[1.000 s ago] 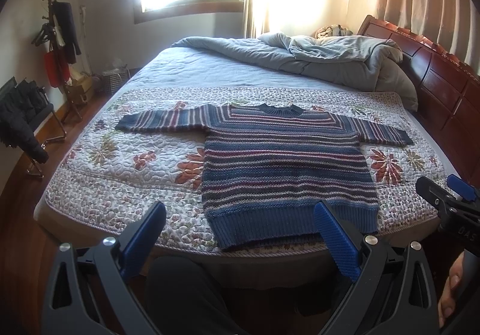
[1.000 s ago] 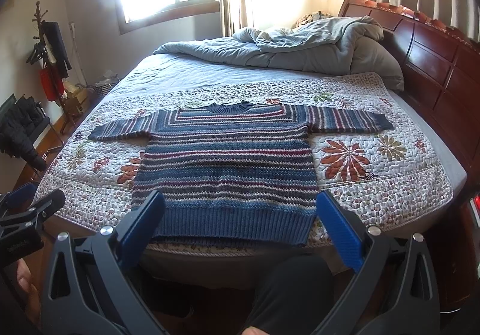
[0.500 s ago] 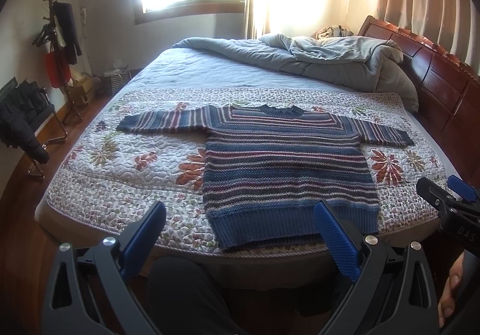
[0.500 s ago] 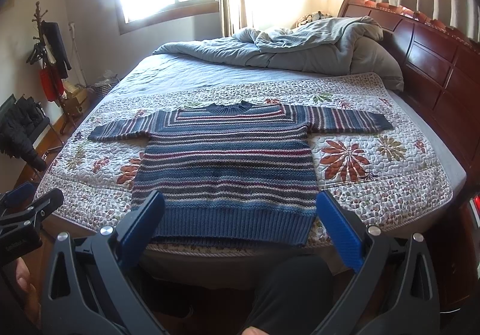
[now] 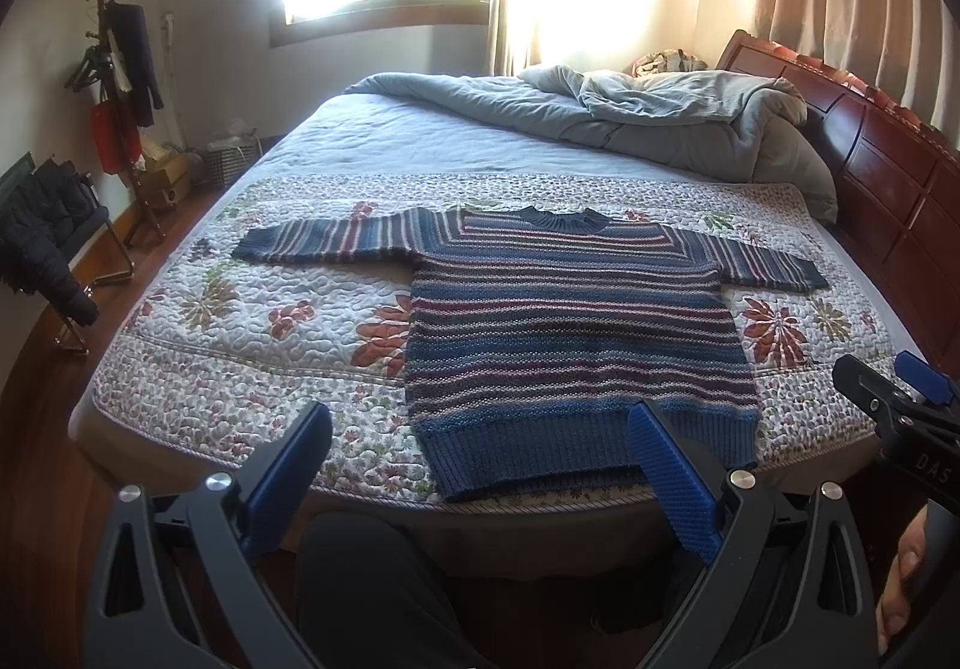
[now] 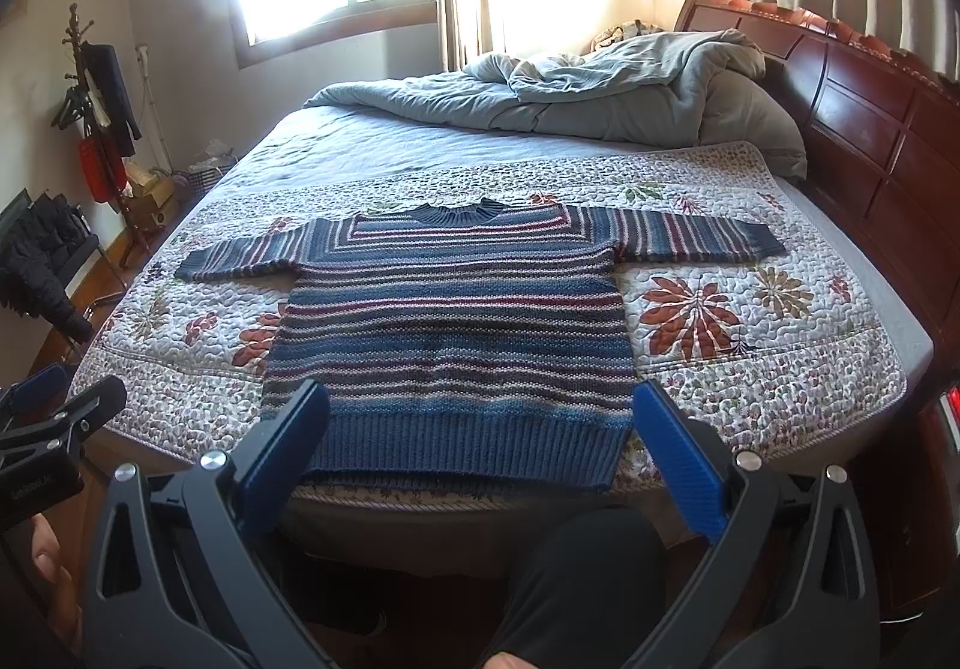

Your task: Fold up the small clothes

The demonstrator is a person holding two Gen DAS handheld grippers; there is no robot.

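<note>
Nothing of substance has moved since the earlier frames: both grippers hang where they were, short of the bed edge. Sweater [image 5: 570,333] lies flat, front up, on the floral quilt [image 5: 252,345] across the near part of the bed, collar away from the person, both sleeves spread straight out to the sides, ribbed hem at the near edge. This layout judged deliberate: every fold line is exposed and within reach from the standing side. Left gripper [image 5: 480,465] has its fingers spread wide, nothing between them, aimed near the hem's left corner. Right gripper [image 6: 480,447] likewise wide apart and empty, straddling the hem. Grey duvet [image 6: 600,93] is bunched toward the headboard [image 6: 870,117], leaving the working surface free. Folding not yet begun; no contact with the garment.
</note>
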